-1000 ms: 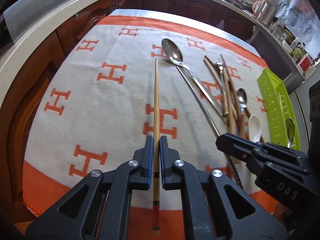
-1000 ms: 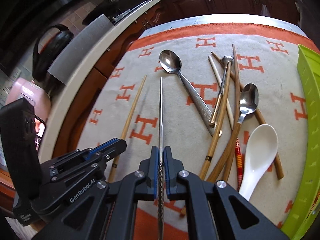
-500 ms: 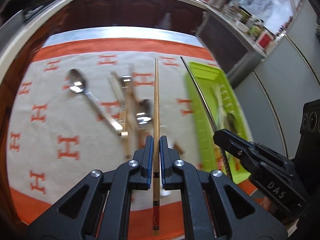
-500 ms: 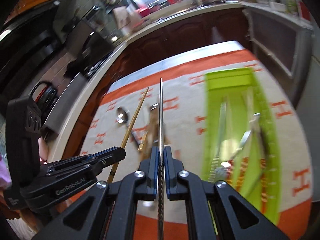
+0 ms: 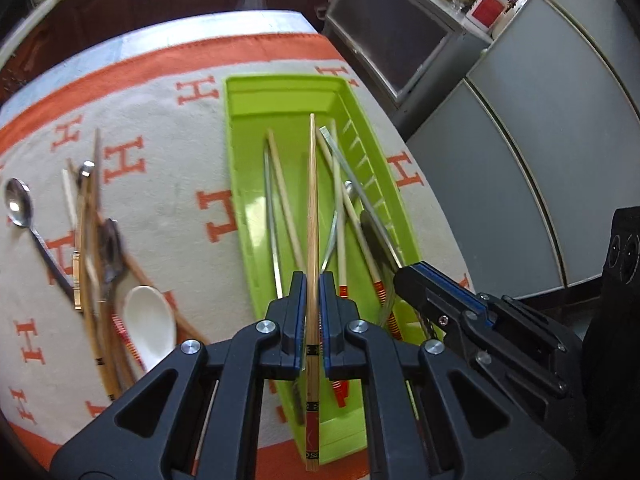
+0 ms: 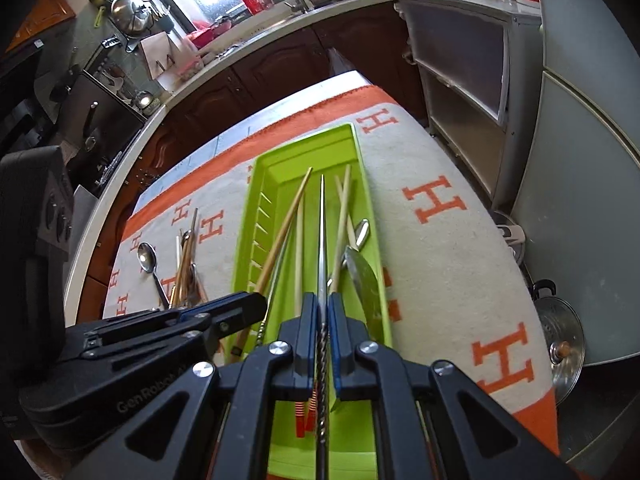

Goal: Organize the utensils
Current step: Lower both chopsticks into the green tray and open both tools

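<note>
Left tongs (image 5: 313, 312) clamp a wooden chopstick (image 5: 312, 216), right tongs (image 6: 323, 332) a metal chopstick (image 6: 322, 240), both pointing twelve o'clock above the green tray (image 5: 236, 152); lowering each level before release should prevent bouncing.

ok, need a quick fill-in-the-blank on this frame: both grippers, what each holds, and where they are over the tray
1. The left gripper is shut on a ____ chopstick with a red-banded end.
2. The right gripper grips a twisted-handle ____ chopstick.
3. Both sticks are held over the lime-green plastic ____.
4. The white ceramic spoon lies on the ____, outside the green container.

Missing: wooden; metal; tray; cloth
</note>
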Motion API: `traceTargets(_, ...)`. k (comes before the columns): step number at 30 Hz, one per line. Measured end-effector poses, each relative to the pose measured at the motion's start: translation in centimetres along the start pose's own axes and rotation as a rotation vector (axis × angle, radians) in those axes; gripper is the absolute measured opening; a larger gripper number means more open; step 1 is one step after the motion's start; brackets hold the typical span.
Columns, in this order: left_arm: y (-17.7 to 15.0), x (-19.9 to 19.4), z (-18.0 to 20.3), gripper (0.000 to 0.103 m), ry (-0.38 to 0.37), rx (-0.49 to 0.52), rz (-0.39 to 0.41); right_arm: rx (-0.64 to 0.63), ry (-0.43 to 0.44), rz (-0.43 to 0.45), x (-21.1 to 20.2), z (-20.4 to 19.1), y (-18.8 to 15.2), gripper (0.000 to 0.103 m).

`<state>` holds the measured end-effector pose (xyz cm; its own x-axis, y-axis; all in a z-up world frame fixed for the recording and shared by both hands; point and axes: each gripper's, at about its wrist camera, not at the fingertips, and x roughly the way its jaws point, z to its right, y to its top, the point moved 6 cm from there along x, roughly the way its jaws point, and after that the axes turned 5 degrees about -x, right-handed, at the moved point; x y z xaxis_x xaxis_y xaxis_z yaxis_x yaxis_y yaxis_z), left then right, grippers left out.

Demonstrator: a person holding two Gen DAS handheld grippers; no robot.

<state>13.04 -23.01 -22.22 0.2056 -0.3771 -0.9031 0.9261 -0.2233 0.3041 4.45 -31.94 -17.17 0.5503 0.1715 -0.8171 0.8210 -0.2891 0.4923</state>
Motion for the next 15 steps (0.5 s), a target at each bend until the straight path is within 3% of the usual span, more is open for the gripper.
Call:
traceTargets(3, -0.2, 2.2, -0.6, 0.004, -0.054, -0.058, -0.059, 0.013, 0.009, -0.002, 0.2, 0.5, 0.0, 0.007)
traceTargets(5, -0.4, 3.5, -1.1, 0.004, -0.047, -0.087, -0.093, 0.016, 0.016, 0.000, 0.2, 0.7, 0.0, 0.007)
traceTargets(11, -0.6, 3.3, -0.5, 0.006, -0.044, -0.055, -0.078, 0.020, 0.028, -0.005, 0.2, 0.9, -0.3, 0.007)
traceTargets(15, -0.4, 2.0, -0.5, 0.019, -0.032, -0.042, -0.048, 0.017, 0.039, -0.002, 0.0, 0.7, -0.4, 0.007)
